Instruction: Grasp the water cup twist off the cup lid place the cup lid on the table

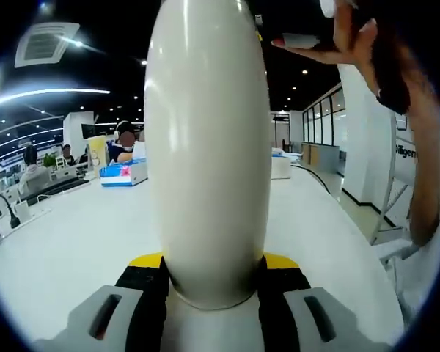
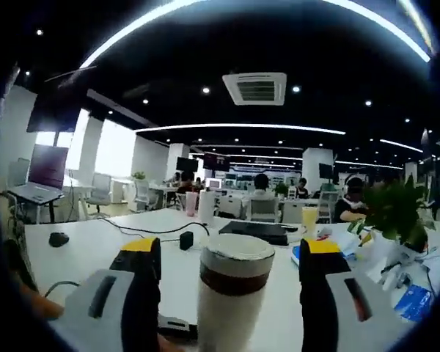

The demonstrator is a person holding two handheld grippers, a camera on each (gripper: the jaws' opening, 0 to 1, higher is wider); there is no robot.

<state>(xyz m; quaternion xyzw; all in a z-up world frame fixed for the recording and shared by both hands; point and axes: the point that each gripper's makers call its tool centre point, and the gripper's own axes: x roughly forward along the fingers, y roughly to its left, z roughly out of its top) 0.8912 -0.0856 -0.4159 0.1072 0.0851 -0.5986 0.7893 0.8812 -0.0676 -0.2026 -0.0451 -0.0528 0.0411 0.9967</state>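
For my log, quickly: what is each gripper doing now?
Left gripper: shut on the water cup.
Right gripper: open, jaws apart either side of the cup lid.

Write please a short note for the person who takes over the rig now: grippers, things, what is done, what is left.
Left gripper: shut on the cup, low on its white body.
Right gripper: open, one jaw on each side of the lid, not touching.
Cup stands upright above the white table; lid is on the cup.
Done: cup grasped.
Left: close on the lid, twist it off, put it on the table.
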